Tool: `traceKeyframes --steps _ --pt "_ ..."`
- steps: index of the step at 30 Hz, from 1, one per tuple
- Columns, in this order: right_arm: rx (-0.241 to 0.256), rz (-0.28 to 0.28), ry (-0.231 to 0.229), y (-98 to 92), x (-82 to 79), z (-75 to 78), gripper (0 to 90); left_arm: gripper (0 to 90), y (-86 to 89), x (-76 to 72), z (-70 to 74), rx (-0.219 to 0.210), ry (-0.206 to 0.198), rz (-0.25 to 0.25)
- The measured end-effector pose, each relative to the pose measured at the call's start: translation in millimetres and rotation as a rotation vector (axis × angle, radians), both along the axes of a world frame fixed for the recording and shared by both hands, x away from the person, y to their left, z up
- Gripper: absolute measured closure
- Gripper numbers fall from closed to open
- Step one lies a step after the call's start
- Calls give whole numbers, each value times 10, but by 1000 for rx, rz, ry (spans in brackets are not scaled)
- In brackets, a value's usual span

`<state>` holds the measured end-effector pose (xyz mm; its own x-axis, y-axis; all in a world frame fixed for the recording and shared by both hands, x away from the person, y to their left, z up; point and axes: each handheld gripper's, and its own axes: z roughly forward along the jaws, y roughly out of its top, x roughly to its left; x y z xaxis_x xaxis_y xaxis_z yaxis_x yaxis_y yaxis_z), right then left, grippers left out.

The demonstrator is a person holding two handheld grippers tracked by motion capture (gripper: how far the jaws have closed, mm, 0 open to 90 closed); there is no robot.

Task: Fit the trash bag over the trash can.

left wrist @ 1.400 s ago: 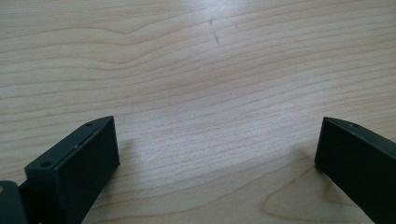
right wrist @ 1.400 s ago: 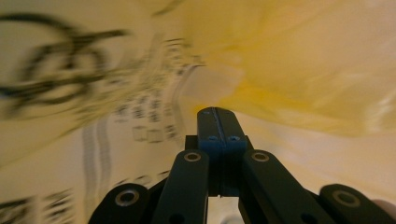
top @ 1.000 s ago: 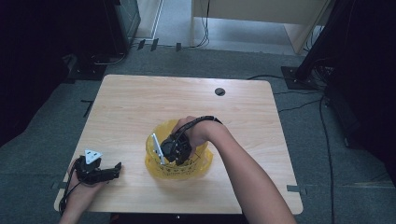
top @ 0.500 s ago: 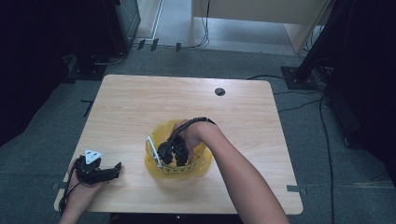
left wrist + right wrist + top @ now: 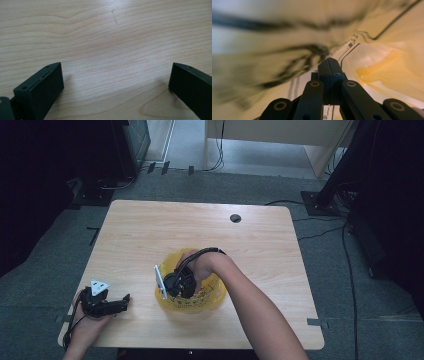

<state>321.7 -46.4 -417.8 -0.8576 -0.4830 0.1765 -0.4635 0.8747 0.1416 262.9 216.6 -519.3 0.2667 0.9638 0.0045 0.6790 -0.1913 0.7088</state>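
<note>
Work in hand: we read this as handling of the yellow bag [image 5: 192,292], a crumpled, printed plastic bag lying on the table [image 5: 200,230] near its front edge.

Right gripper [image 5: 176,284]: we see it lowered into the middle of the bag. In the right gripper view [image 5: 331,72] its jaws are pressed together with yellow film and black print all around them. We judge that they pinch a fold of the bag, though the fold itself is hard to make out at the tips.

Why so held: a pinch on thin film probably gives us the only firm purchase for lifting or opening the bag.

Left gripper [image 5: 107,304]: it rests on the table, well apart from the bag, at the front left. In the left gripper view [image 5: 117,82] its jaws stand spread wide over bare wood, holding nothing.

Why so placed: we take it as parked and ready, clear of the right forearm [image 5: 250,310].

Risk: the film may slip or tear.
</note>
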Motion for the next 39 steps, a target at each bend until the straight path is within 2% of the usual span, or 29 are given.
traceKeyframes --steps 1,3,6,8,12,16,20,23,30,35,39 --pt "-7 2 6 -2 4 -47 900 0 1 -1 0 -1 0 -1" --pt "30 -10 54 -15 30 -105 900 0 1 1 -1 0 -1 -1" --pt "73 -19 83 -45 56 -157 900 0 -2 10 -1 -1 -1 2" --pt "96 -14 82 -47 62 -181 900 0 -1 19 2 2 3 0" --pt "106 -17 67 -32 71 -248 900 0 -2 30 1 2 0 0" --pt "129 -20 60 -40 71 -214 900 0 -3 27 1 0 1 1" --pt "164 -27 52 -56 53 -37 900 0 3 22 4 3 4 -4" --pt "213 -45 58 -83 61 131 900 0 2 22 3 3 4 -4" --pt "300 -53 36 -227 63 460 900 0 1 23 3 1 4 -3" --pt "314 -45 30 -364 22 652 891 0 0 22 3 1 3 -3" --pt "349 -46 18 -484 -6 783 893 0 1 23 3 1 4 -3"
